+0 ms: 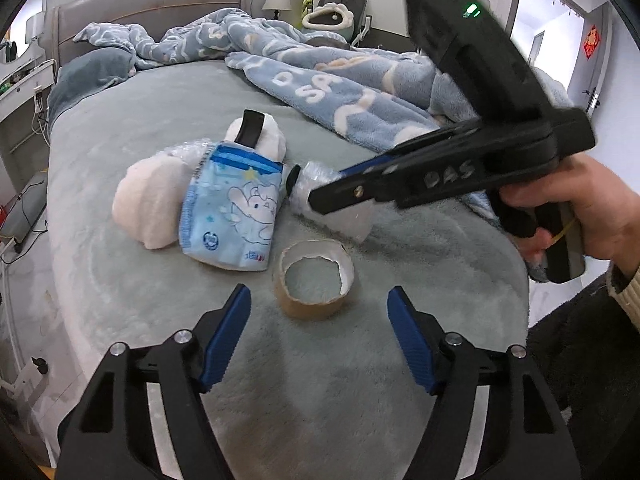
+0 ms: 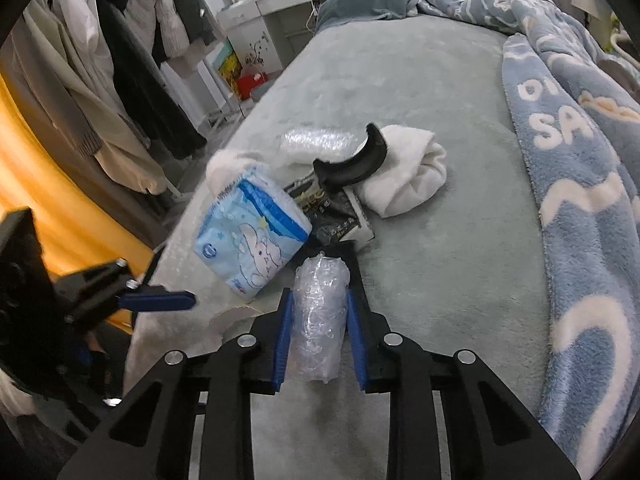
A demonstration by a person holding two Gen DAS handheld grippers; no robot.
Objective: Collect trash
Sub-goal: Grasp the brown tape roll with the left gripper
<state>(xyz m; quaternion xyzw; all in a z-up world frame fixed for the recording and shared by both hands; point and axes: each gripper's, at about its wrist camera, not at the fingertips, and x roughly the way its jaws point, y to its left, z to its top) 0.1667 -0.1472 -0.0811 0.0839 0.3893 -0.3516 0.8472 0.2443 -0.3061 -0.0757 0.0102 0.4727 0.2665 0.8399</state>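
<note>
Bed (image 1: 340,400): the grey-green cover is being left bare in a wide band between the trash cluster and the rounded near edge; the far side is being taken up by one rumpled blue blanket (image 1: 328,80).

Bubble-wrap roll (image 2: 320,320): one piece, being clamped between the blue pads of the right gripper (image 2: 320,300), with its long axis lying along the fingers and its far end pointing towards the cluster. No earlier view is given.

Left gripper (image 1: 318,300): the jaws are being held apart, just short of one cardboard tape core (image 1: 314,280), which is standing on its end with its opening facing up; nothing is being touched by the pads.

Cluster near the middle of the bed, being counted as: one blue printed packet (image 1: 232,220), lying tilted; two white cloth bundles (image 1: 148,204); one curved black piece (image 2: 356,160); one dark printed wrapper (image 2: 336,216); one further piece of bubble wrap (image 2: 316,140).

Right hand (image 1: 592,216): the gripper's handle is being grasped.
</note>
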